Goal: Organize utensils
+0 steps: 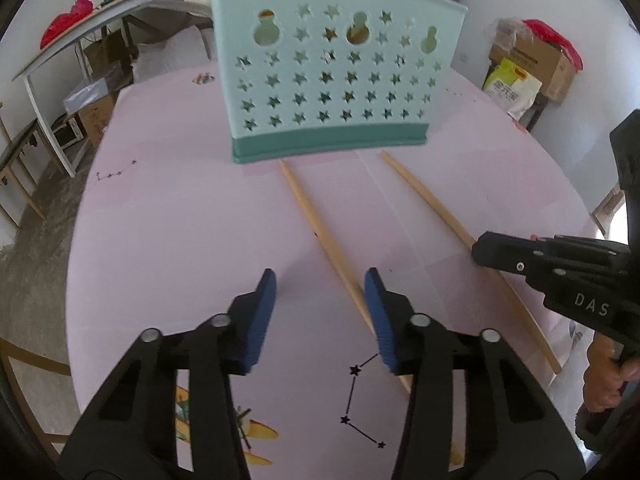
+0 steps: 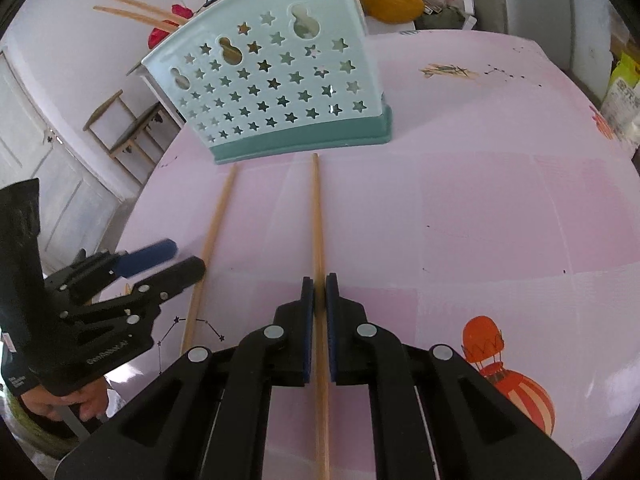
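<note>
Right tongs point(image 2: 319, 280) clench one chopstick point(image 2: 317, 208) — left tongs point(image 1: 320, 284) gape, holding nothing.

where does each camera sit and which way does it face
Left wrist: on the left gripper, facing forward and down over the pink table toward the teal holder; its own fingers straddle a chopstick, the right gripper at right.
Right wrist: on the right gripper, same heading; shut on a second chopstick, the left gripper and a hand at left.
Both share the holder, table, both chopsticks.
</note>
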